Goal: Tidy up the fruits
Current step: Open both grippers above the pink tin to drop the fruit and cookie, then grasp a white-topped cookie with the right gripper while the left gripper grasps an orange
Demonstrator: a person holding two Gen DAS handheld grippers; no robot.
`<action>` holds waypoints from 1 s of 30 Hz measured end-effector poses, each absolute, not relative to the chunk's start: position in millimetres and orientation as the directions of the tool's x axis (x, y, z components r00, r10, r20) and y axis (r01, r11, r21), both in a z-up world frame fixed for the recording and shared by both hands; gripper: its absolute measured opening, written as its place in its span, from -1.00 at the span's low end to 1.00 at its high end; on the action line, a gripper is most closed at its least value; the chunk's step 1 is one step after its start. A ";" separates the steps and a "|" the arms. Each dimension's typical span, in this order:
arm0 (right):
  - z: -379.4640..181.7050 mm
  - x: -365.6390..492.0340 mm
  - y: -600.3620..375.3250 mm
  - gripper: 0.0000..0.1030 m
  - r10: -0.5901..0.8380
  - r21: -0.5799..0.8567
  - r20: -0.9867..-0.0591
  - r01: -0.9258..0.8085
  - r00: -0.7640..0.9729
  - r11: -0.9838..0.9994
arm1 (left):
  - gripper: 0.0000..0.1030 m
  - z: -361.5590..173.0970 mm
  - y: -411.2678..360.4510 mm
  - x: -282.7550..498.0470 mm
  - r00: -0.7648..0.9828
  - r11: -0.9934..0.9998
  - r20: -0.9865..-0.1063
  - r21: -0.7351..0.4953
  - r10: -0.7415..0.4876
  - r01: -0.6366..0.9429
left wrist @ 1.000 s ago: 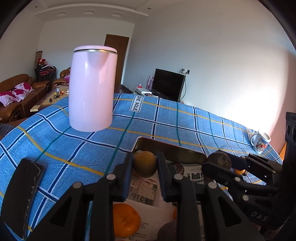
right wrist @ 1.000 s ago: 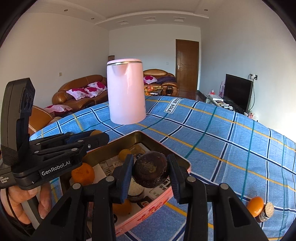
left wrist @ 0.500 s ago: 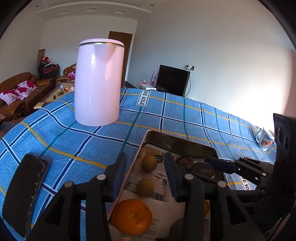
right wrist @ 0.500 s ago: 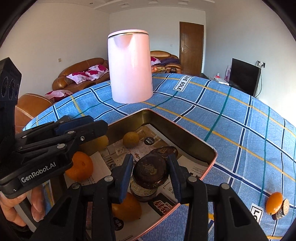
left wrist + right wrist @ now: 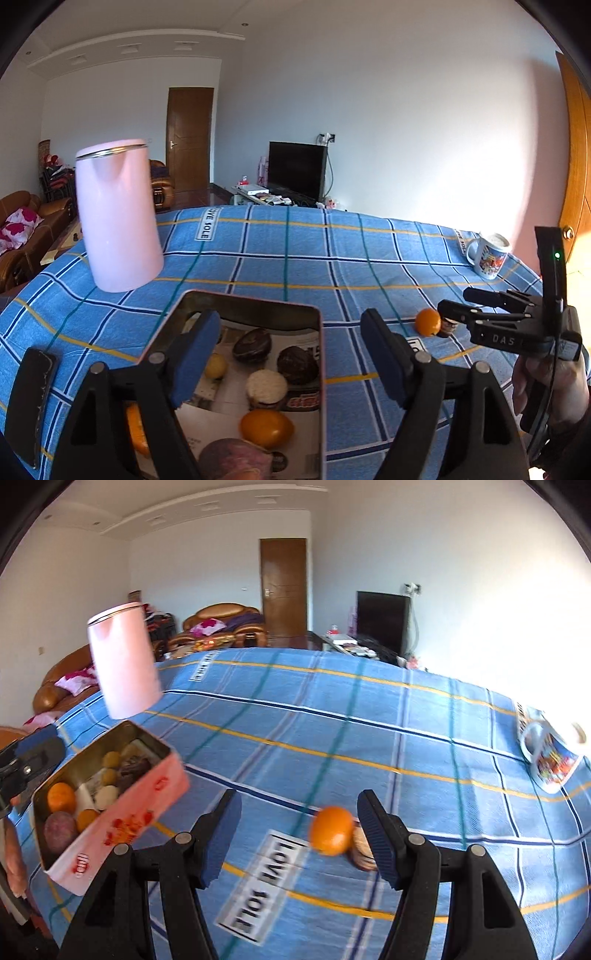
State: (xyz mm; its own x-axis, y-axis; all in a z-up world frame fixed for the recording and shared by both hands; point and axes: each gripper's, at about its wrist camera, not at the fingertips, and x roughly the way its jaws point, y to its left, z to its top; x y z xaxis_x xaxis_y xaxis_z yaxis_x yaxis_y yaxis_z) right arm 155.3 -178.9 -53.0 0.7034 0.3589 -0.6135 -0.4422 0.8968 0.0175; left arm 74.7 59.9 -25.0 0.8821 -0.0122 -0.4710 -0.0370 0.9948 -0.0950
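A worktop (image 5: 295, 251) covered in a blue plaid cloth fills both wrist views. At the far left of the left wrist view a flat black object (image 5: 31, 398) lies at the cloth's left edge. Beyond it a tall pink kettle (image 5: 118, 214) stands upright near the far left corner.

The left gripper (image 5: 284, 354) points slightly downward over an open rectangular tin (image 5: 243, 304). Its blue-padded fingers (image 5: 194, 354) are spread wide and opening, with nothing pinched between them. The tin is lined with printed paper. In it lie two dark brown round fruits, a pale cut-faced one, small yellow ones, oranges and a purplish fruit at the near end. In the right wrist view the same tin shows a pink outer wall with red markings.

To the right of the tin is a broad stretch of bare cloth. A lone orange (image 5: 330, 830) sits on it, touching a small brown item (image 5: 360, 851) on its right side.

The right gripper (image 5: 299, 834) angles down toward that pair. Its fingers (image 5: 376, 834) are spread and opening. The orange lies in the gap close to the right finger, which partly hides the brown item. No pad presses on either. In the left wrist view a person's hand (image 5: 546, 391) holds this gripper at the right edge.

Far right, a printed white mug (image 5: 487, 254) stands near the worktop's right edge.
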 end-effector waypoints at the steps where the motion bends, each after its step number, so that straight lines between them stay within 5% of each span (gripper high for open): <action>1: -56.5 161.8 -190.2 0.29 0.344 0.032 -0.629 -0.419 0.697 0.907 | 0.57 -24.9 51.2 78.9 0.880 0.996 -0.475 -0.086 -0.024 -0.019; 10: -79.9 187.5 -212.9 0.29 0.350 0.105 -0.695 -0.393 0.628 0.913 | 0.58 -31.1 -2.0 110.8 0.849 0.998 -0.524 -0.017 -0.059 0.059; 18: -84.9 193.8 -218.5 -0.09 0.412 0.188 -0.696 -0.405 0.588 0.895 | 0.65 -38.8 -21.1 125.0 0.828 0.996 -0.558 0.018 -0.058 0.082; 30: -90.9 196.8 -225.2 -0.28 0.432 0.217 -0.705 -0.409 0.563 0.886 | 0.78 -39.8 -40.2 134.1 0.824 0.994 -0.563 0.038 -0.062 0.100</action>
